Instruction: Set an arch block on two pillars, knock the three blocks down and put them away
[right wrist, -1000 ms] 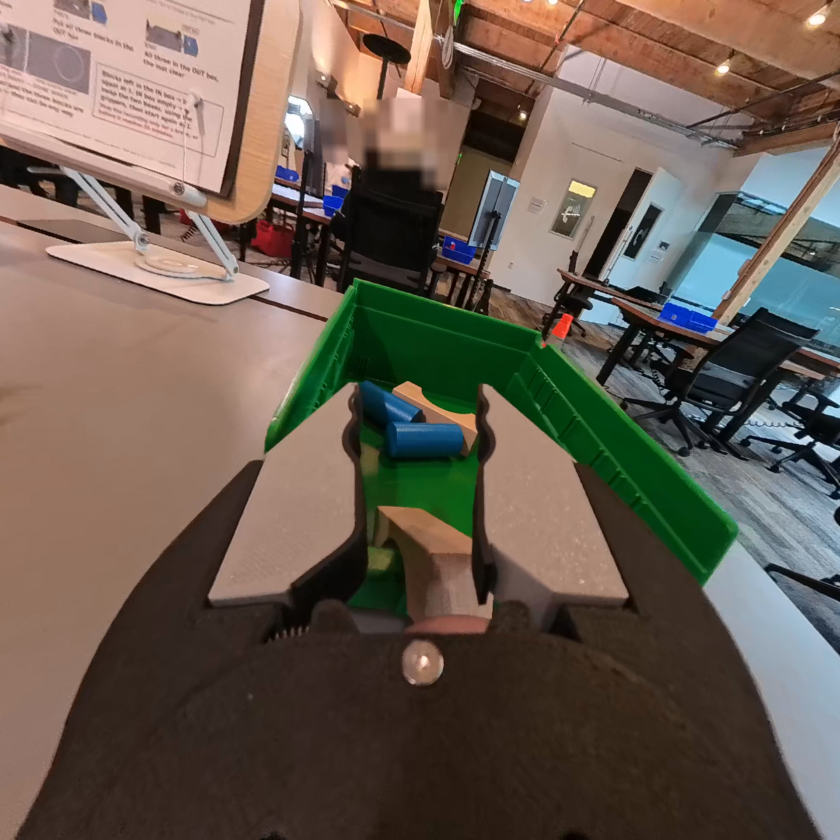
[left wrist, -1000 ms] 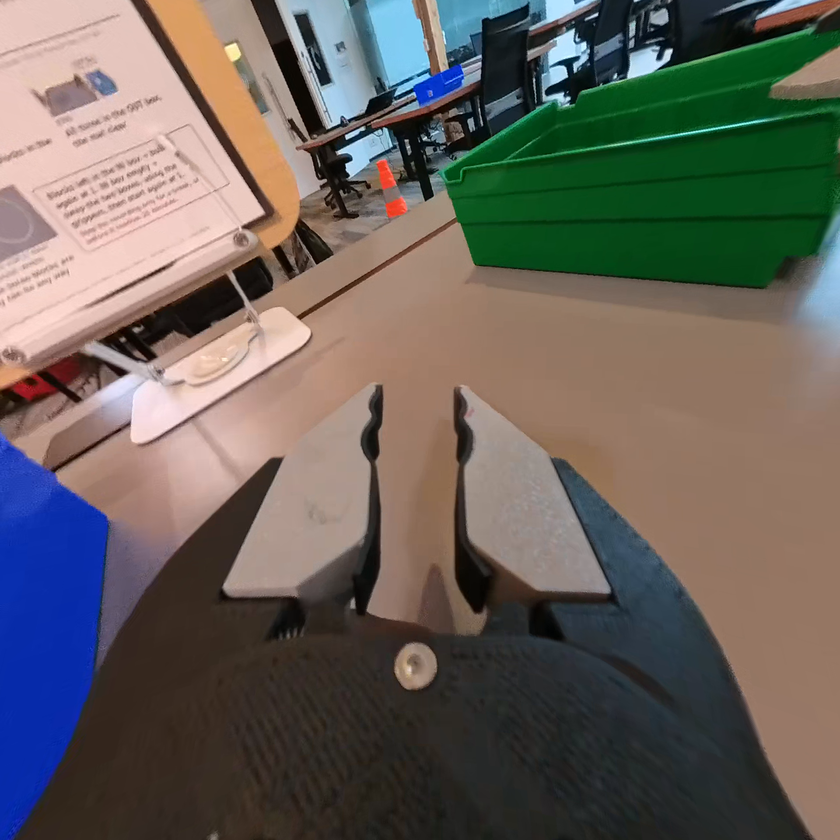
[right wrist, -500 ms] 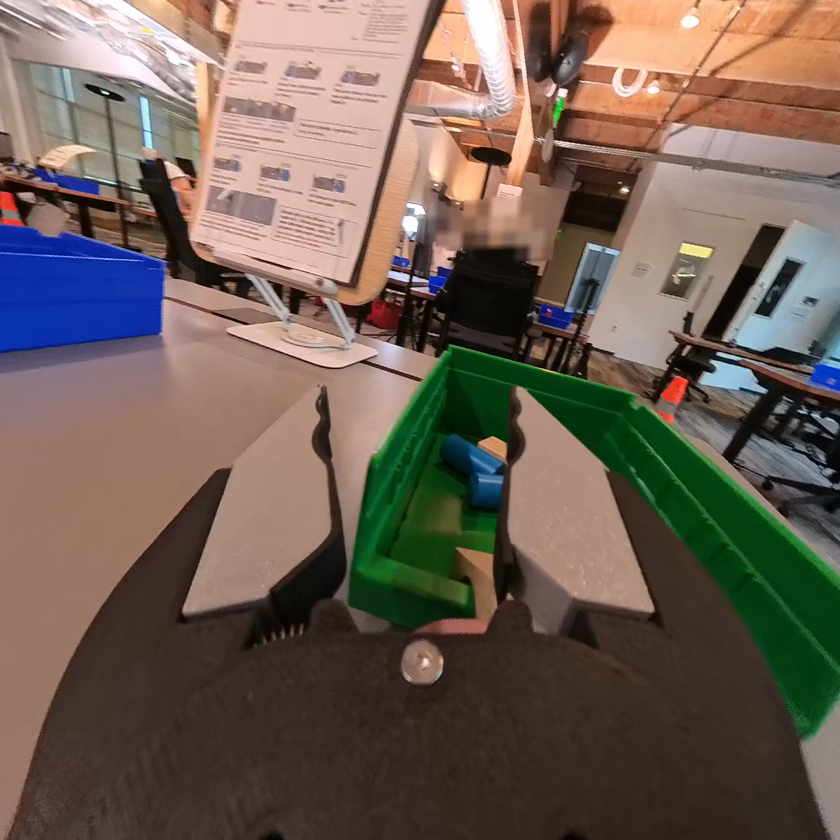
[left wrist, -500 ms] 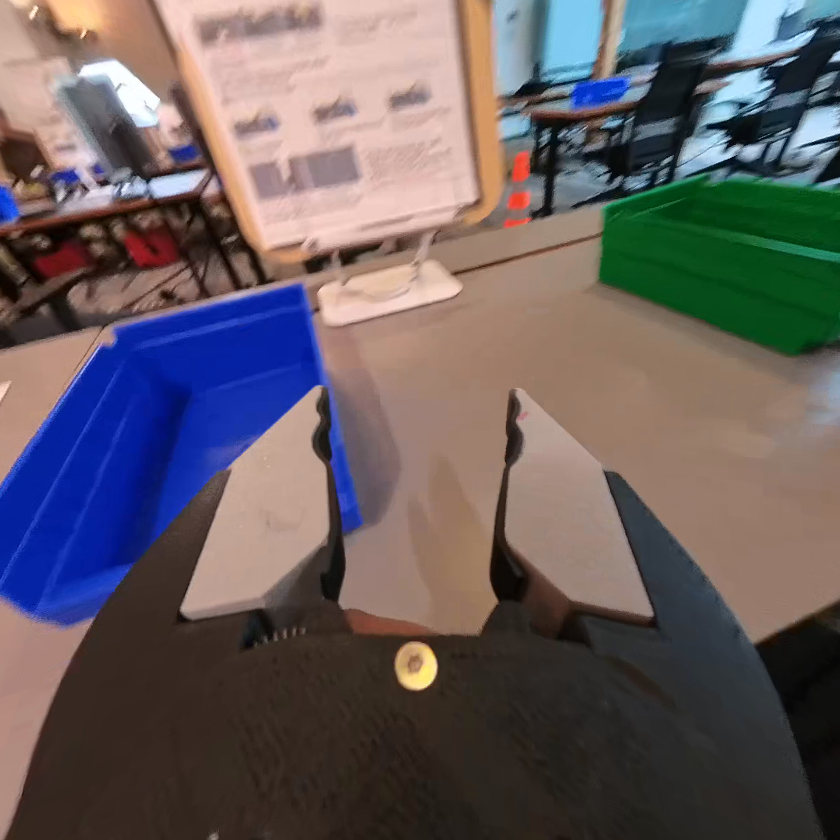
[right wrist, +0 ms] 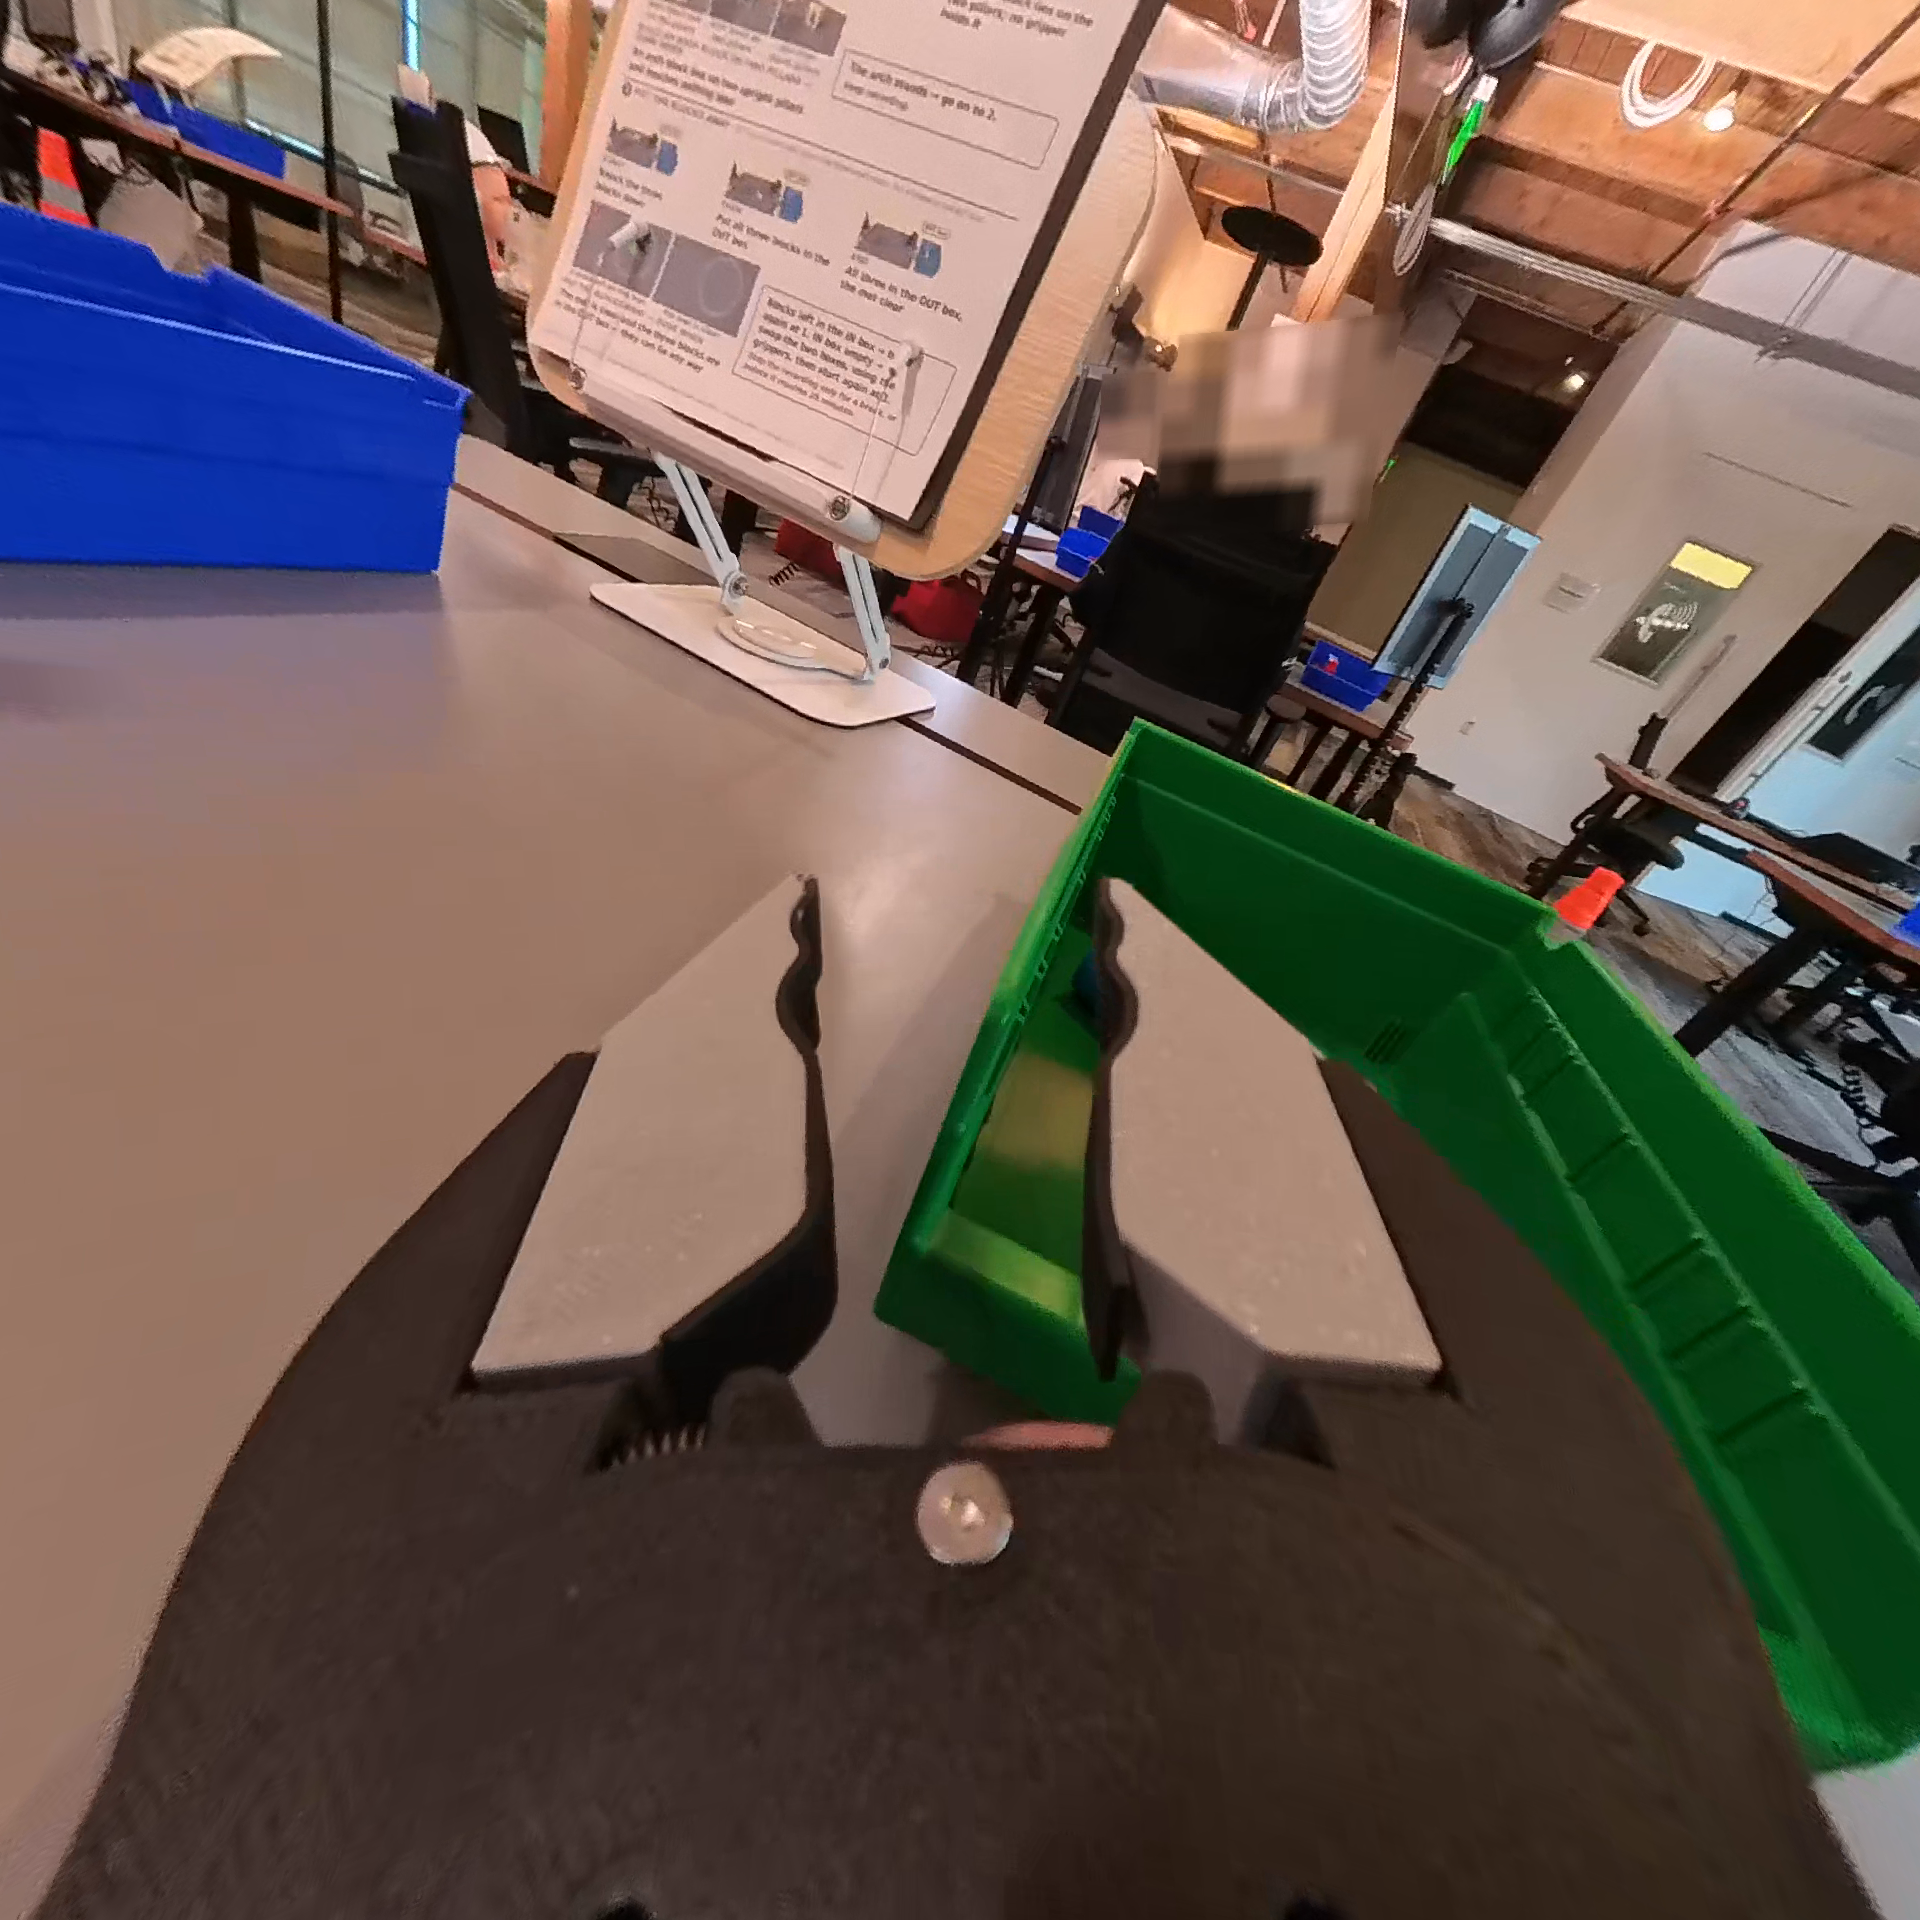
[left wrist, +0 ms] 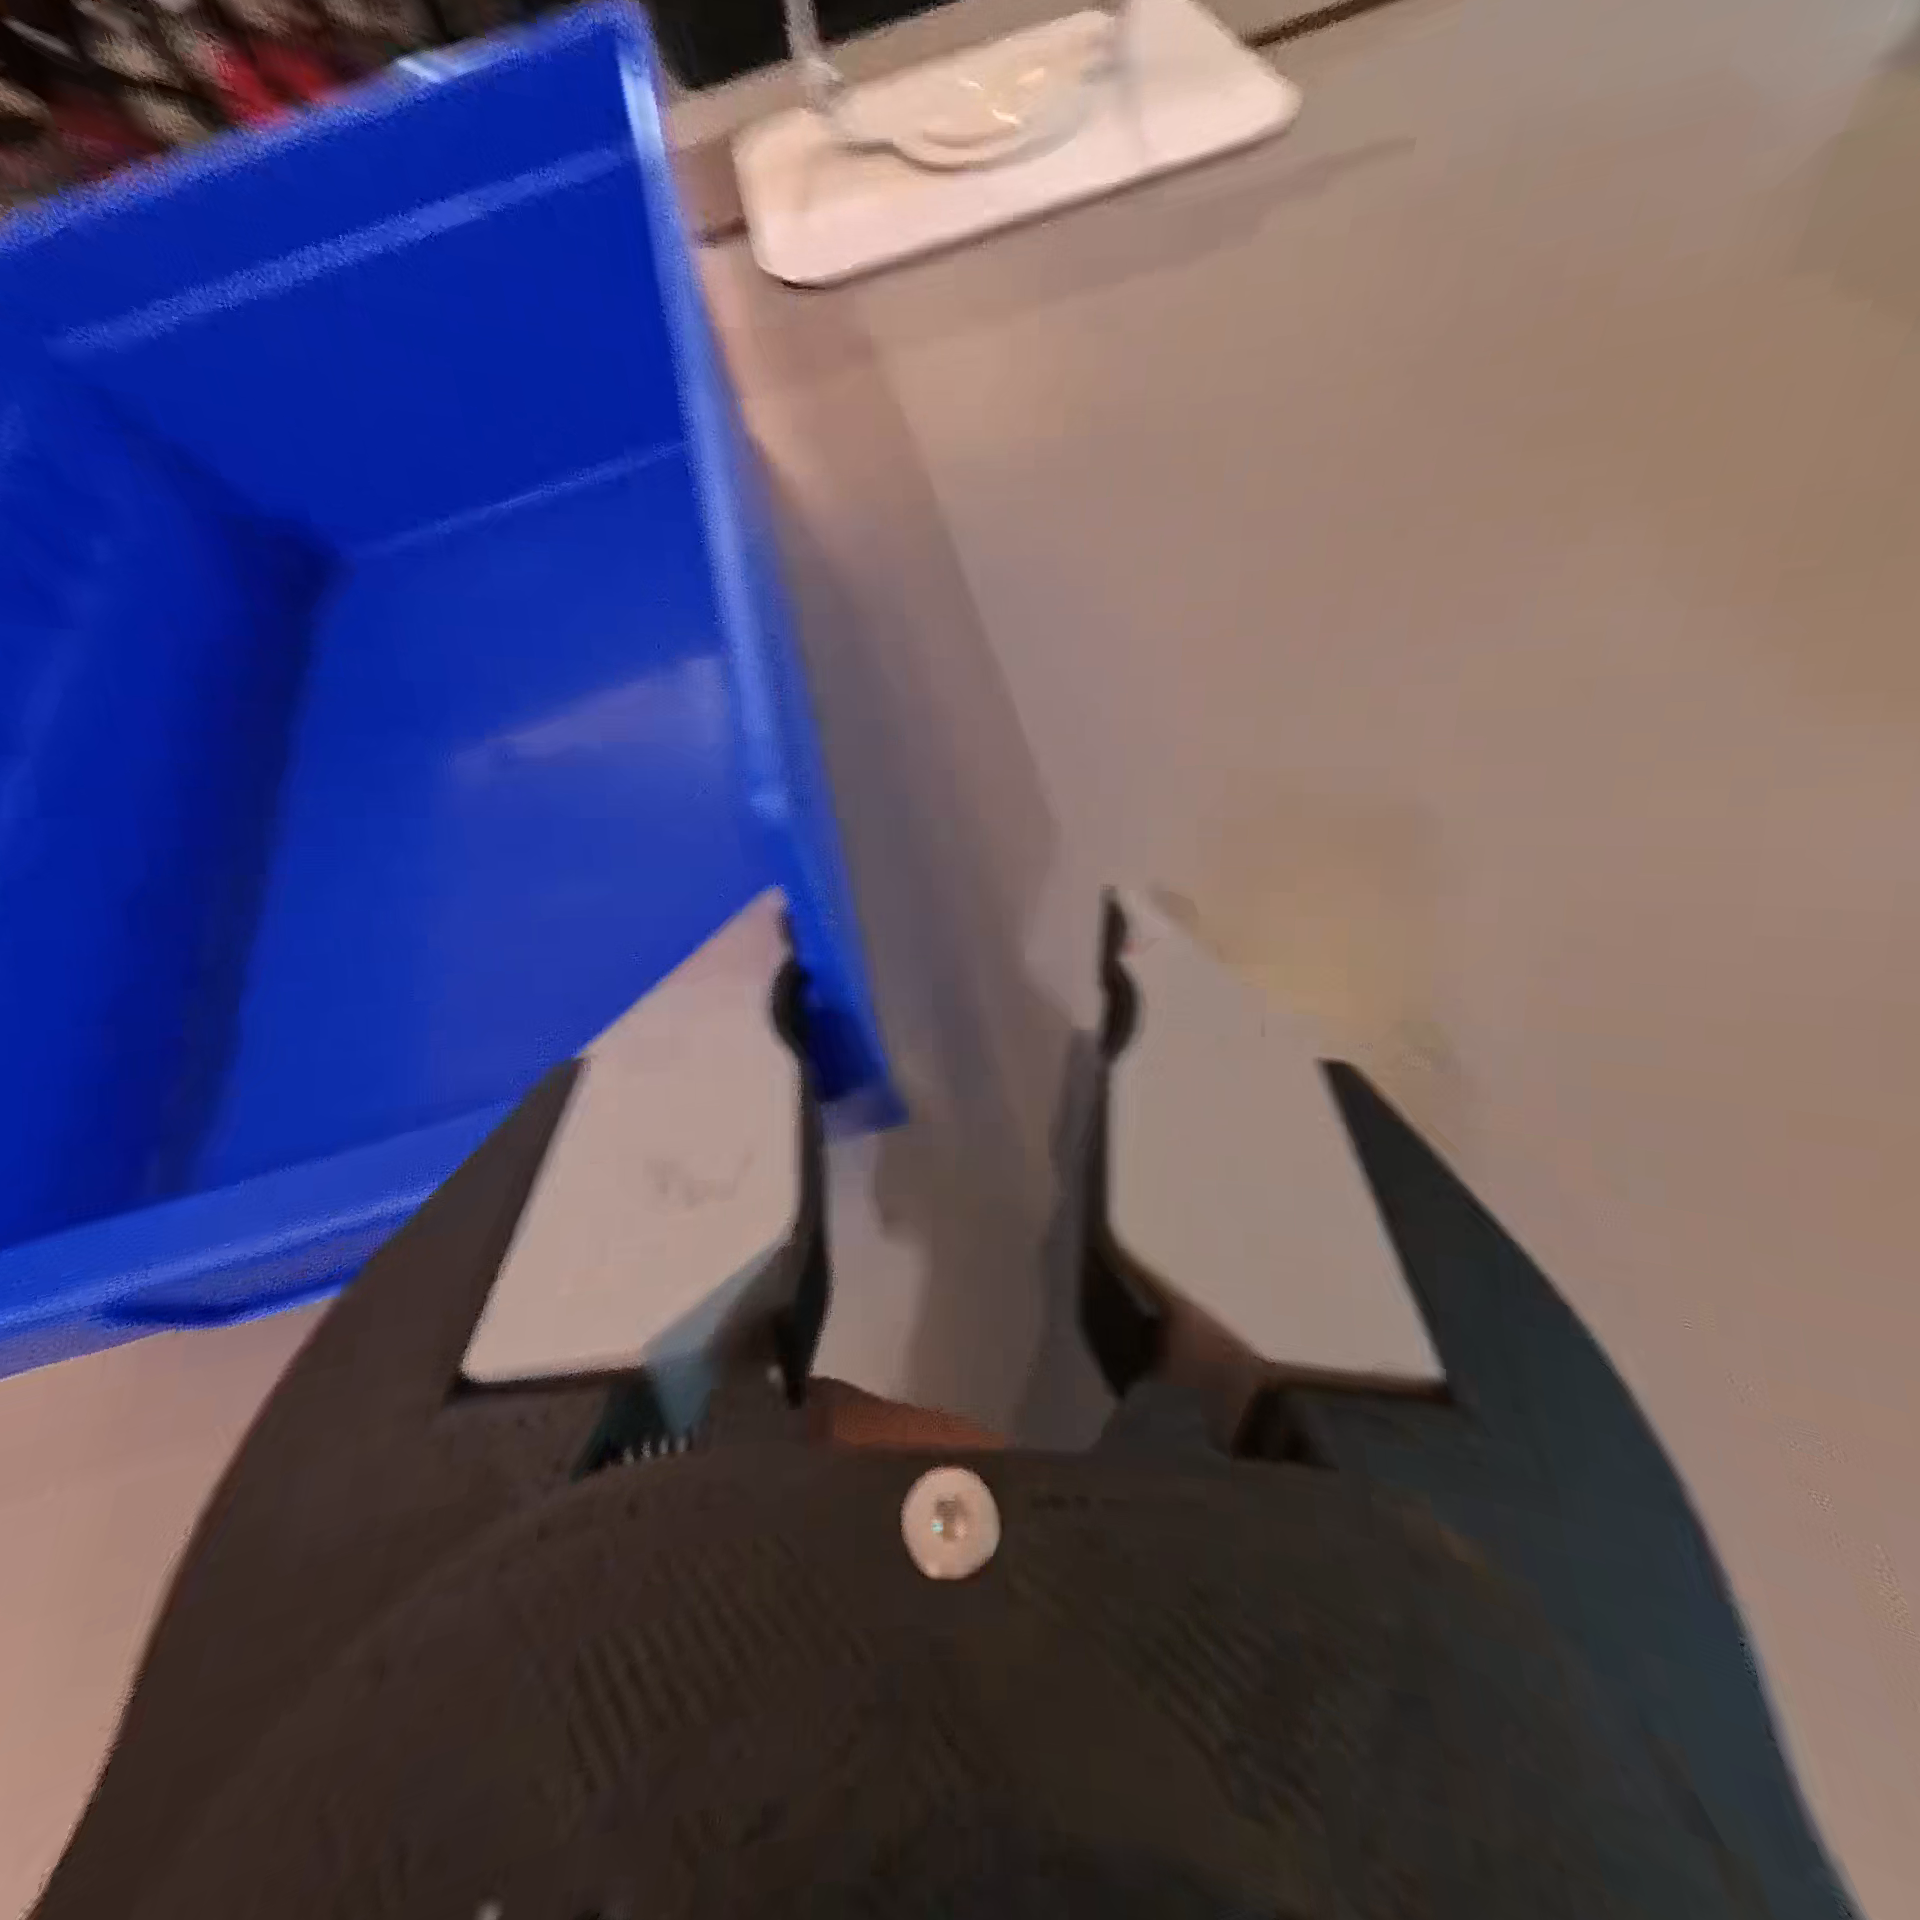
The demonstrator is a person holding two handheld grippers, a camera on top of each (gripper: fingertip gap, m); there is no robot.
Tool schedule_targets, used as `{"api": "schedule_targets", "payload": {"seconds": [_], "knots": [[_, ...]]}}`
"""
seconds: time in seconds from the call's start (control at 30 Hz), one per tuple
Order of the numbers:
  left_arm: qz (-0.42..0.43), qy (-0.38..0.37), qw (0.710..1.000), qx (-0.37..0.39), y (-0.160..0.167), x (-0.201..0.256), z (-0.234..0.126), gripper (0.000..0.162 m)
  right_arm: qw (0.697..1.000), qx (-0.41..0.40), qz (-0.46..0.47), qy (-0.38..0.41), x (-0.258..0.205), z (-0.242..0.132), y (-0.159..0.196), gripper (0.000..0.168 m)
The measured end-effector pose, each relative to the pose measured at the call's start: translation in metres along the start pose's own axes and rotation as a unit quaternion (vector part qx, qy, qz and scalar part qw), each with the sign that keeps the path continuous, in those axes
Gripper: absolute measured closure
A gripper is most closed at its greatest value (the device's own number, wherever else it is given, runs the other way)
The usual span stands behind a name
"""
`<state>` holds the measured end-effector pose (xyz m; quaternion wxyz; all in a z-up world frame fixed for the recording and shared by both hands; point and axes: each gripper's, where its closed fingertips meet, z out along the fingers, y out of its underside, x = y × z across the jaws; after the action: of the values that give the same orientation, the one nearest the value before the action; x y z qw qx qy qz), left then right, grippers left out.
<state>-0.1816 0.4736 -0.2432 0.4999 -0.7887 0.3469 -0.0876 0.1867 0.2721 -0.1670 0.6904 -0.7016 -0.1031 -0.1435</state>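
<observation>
Now | left gripper (left wrist: 951,935) jaws apart, empty; right gripper (right wrist: 956,914) jaws apart, empty; green bin (right wrist: 1558,1091) just beyond right

We see a glossy plastic blue bin (left wrist: 364,623) and green bin (right wrist: 1558,1091) on a smooth matt table (right wrist: 416,831); the right gripper (right wrist: 956,935) wears grainy grey pads (right wrist: 675,1174) on ribbed matt black plastic

A grey-brown table (right wrist: 312,831) carries a white document stand (right wrist: 769,665), a blue bin (right wrist: 208,468) left of it, a green bin (right wrist: 1455,1039) right.
</observation>
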Motion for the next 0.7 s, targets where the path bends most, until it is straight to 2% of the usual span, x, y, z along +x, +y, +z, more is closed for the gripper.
{"api": "schedule_targets", "payload": {"seconds": [0.03,0.07,0.13,0.27,0.33,0.53,0.7], "knots": [[0.016,-0.022,1.000,0.009,-0.001,-0.009,0.000,0.139,1.000,-0.011,0.002,0.000,0.000,0.000,0.004,0.120],[0.028,-0.031,0.999,0.017,-0.001,-0.014,0.000,0.154,1.000,-0.027,0.001,-0.002,-0.001,-0.001,0.008,0.123],[0.043,-0.058,0.997,0.023,0.001,-0.028,-0.005,0.160,0.999,-0.050,-0.007,-0.001,-0.004,-0.001,0.015,0.135],[-0.007,-0.039,0.998,0.053,-0.004,-0.047,-0.019,0.161,0.991,-0.125,-0.017,0.033,-0.002,0.003,0.040,0.142],[-0.029,-0.036,0.996,0.079,-0.013,-0.056,-0.031,0.161,0.985,-0.157,-0.029,0.061,0.005,0.002,0.050,0.162],[-0.048,-0.066,0.988,0.129,-0.039,-0.080,-0.071,0.160,0.984,-0.165,-0.034,0.053,-0.005,-0.001,0.047,0.164],[-0.049,-0.063,0.980,0.185,-0.065,-0.088,-0.107,0.160,0.983,-0.181,-0.041,0.003,-0.060,0.016,0.028,0.159]]}}
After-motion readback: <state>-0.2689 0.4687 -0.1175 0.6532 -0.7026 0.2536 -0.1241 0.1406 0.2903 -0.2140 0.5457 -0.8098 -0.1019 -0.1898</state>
